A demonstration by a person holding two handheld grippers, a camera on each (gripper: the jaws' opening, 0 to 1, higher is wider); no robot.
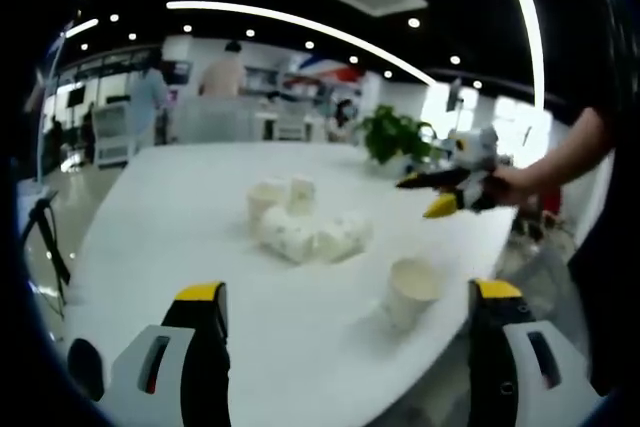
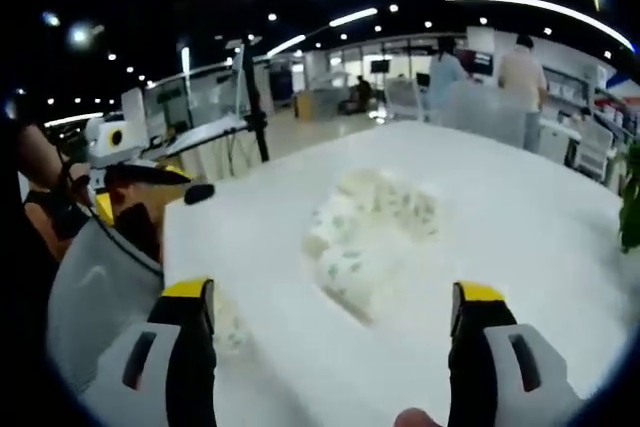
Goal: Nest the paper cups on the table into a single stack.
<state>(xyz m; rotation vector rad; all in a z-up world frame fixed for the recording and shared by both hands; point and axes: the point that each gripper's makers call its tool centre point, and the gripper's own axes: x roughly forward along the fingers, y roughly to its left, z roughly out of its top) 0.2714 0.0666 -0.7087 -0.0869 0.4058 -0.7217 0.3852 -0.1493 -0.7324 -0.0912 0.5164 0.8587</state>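
The left gripper (image 1: 345, 312), jaws wide and empty, hangs nearest the upright cup (image 1: 411, 290), just ahead toward its right jaw.

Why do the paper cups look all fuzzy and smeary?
In the right gripper view the paper cups are smeared by blur, their prints unreadable; in the left gripper view they look sharper but washed out on the bright white table; the fisheye lens bends ceiling lights.
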